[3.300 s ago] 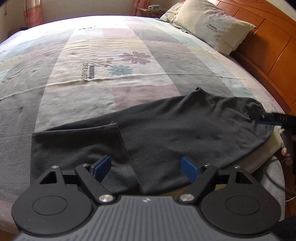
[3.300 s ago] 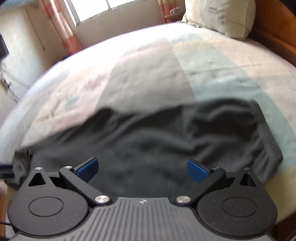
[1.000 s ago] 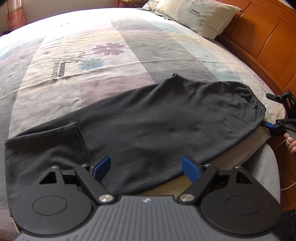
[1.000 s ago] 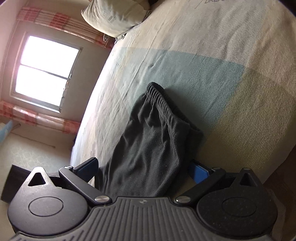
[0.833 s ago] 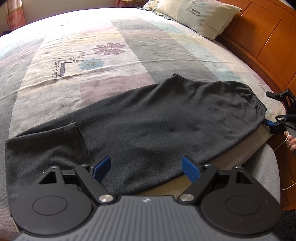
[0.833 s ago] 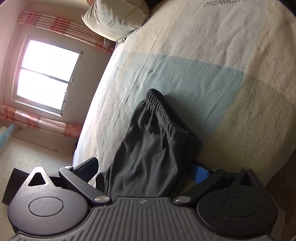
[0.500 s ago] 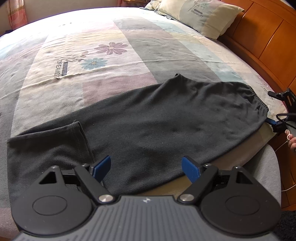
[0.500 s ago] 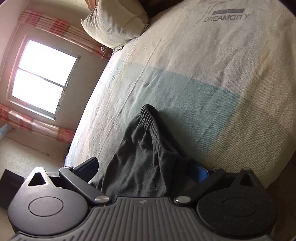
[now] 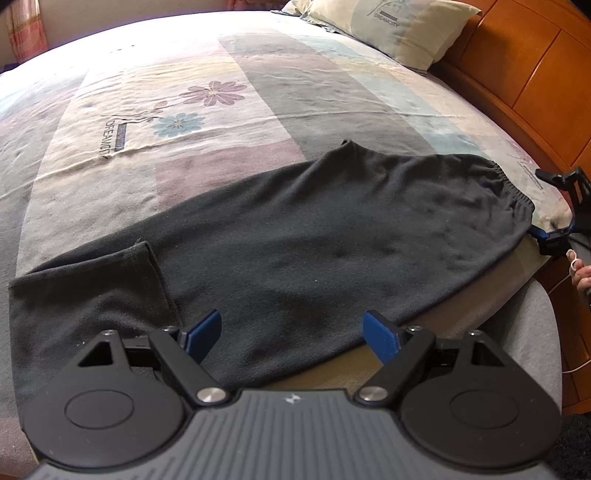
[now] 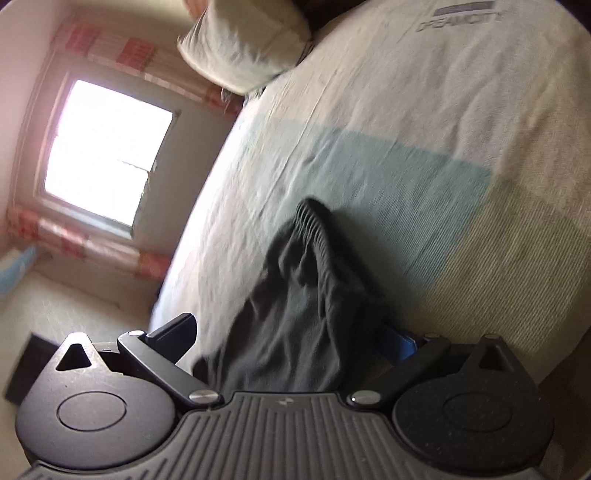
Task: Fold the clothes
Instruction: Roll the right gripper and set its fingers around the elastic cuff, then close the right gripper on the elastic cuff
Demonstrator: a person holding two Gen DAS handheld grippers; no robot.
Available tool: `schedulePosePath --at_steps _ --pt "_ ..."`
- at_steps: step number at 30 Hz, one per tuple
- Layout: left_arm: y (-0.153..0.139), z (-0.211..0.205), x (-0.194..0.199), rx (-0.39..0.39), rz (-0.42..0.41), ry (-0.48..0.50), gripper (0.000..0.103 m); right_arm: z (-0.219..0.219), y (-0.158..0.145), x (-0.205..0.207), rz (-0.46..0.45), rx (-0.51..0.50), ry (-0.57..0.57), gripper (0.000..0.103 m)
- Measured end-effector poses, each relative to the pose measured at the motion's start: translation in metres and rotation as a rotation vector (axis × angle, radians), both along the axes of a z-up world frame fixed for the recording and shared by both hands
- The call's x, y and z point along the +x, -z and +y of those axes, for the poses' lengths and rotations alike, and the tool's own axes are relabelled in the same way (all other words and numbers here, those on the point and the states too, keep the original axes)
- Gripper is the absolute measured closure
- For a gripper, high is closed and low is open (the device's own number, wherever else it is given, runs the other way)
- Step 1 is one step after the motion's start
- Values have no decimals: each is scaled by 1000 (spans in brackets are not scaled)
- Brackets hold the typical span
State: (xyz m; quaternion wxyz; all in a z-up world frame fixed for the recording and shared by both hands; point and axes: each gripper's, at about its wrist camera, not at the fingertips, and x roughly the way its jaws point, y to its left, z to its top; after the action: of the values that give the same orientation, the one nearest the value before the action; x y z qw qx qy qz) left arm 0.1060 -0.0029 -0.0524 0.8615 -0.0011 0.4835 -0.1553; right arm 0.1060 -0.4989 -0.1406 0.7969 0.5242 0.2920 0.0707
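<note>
Dark grey trousers lie lengthwise along the near edge of the bed, cuffs at the left, elastic waistband at the right. My left gripper hovers open over the leg, nothing between its blue pads. My right gripper sits at the waistband end, seen small at the far right of the left wrist view. Its jaws stand wide apart with the bunched waistband and cloth lying between them, not pinched.
The bed has a pastel patchwork sheet with flowers. A pillow lies against the wooden headboard. The grey mattress side drops off at the near right. A person's hand shows there. A bright window is behind.
The right gripper has gone from above the trousers to the waistband end and rolled sideways; over the last second its view tilted a little and the waistband bunched up. The left gripper barely moved.
</note>
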Motion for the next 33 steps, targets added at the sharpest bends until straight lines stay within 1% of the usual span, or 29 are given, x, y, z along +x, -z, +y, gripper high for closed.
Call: schedulePosePath --at_steps 4,6,10,12,15,18,19,20,23,24,28,30,33 --pt "1 0 3 5 7 -4 19 8 2 -1 -6 28 -35 0" --pt "2 -4 4 7 9 6 19 21 3 2 -10 42 -103 0" --pt "0 -11 2 0 0 36 19 36 -2 12 -2 -17 -154 0" --pt "-1 -12 0 0 -3 44 19 29 -2 16 -15 -10 -126 0" --pt "-1 -10 -1 6 -2 33 19 9 0 21 -42 54 -30 0" --pt "0 -6 -1 2 4 15 19 5 2 23 -44 101 -5 0" --pt "1 -5 -1 1 6 12 19 9 3 23 -48 108 -21 0" --pt "2 -5 0 0 8 10 19 15 3 22 -56 92 -41 0" --pt "4 -8 2 -4 17 20 19 31 3 19 -83 12 -91 0" --pt "4 -10 2 -5 15 31 19 31 4 20 -80 21 -80 0" --pt "1 -16 0 -17 2 67 19 13 8 37 -63 134 -11 0" --pt "1 -16 -2 -18 -3 70 19 16 3 45 -73 128 -31 0" --pt "2 -14 0 -8 4 49 19 29 4 47 -72 61 -49 0"
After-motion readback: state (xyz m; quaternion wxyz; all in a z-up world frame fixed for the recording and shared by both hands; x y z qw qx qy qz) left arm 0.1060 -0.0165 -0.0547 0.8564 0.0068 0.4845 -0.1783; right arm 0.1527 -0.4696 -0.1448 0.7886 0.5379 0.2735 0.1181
